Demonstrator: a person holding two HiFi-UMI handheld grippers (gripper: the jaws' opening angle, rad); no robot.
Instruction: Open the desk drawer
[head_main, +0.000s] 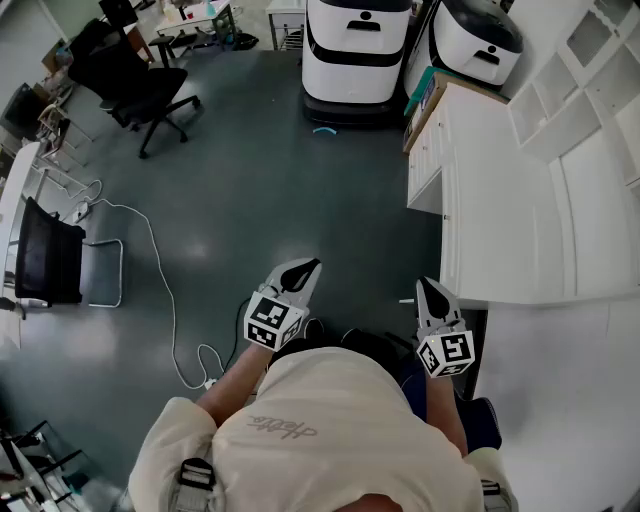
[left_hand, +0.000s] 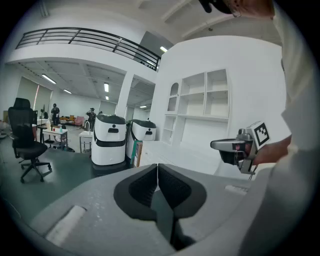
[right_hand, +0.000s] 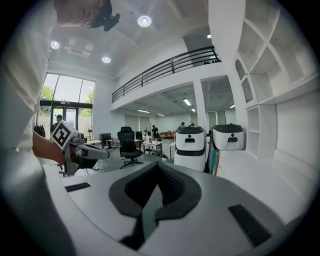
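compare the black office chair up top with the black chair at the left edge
The office chair stands on a star base, the side chair on a bent metal tube frame. The office chair is out on the grey floor, the side chair at the left edge. Both are black.

White desk drawers (head_main: 425, 160), stacked in the side face just under the white surface (head_main: 500, 200); all shut, fronts flush; up right in the head view.

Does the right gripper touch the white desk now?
Apart. In the right gripper view, the shut grey right gripper points into the open room. The white desk lies off to its right, and the jaw tips stand clear of it.
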